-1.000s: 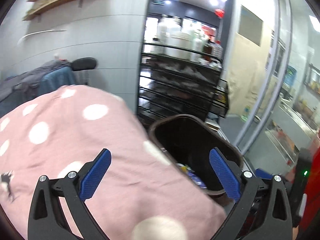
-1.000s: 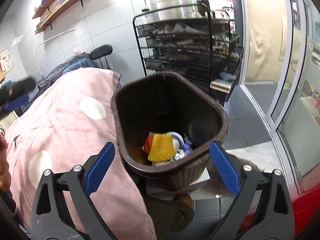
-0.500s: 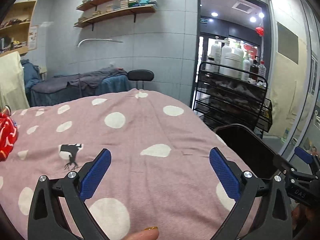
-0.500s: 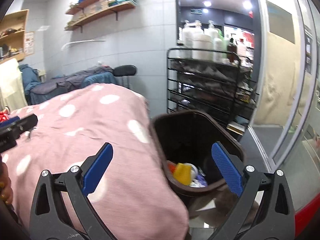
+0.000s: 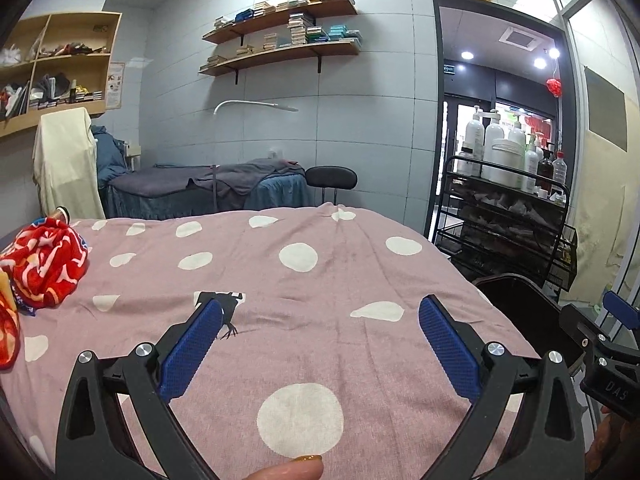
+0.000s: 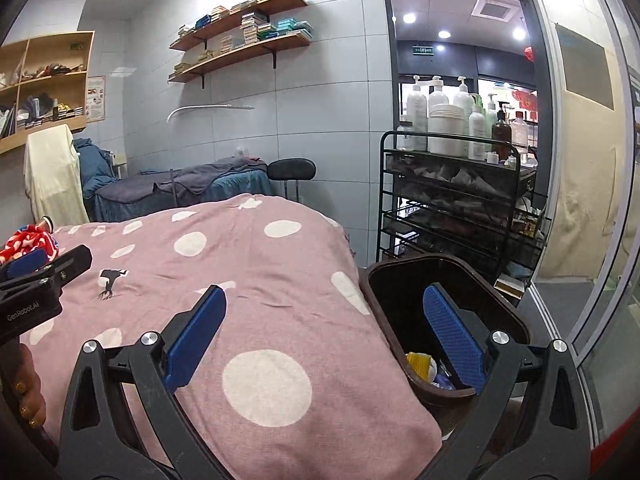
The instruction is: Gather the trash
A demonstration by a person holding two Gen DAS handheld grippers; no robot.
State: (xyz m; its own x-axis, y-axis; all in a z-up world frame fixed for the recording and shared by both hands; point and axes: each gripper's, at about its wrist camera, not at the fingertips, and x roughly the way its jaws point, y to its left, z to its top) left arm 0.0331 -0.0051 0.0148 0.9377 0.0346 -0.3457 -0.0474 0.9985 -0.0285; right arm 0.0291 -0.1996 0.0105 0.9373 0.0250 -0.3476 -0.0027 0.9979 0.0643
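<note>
Two hand-held grippers, black frames with blue finger pads

Left gripper (image 5: 320, 328) and right gripper (image 6: 322, 330): matching black triangular cut-out arms, silver round screws (image 5: 144, 349) at the pivots, textured blue pads (image 6: 196, 336) on the fingers. White lettering "GenRobot.AI" (image 6: 23, 311) on the left unit's body, "DAS" (image 5: 616, 386) on the right unit's. Fingernails (image 5: 306, 458) wear gold polish
</note>
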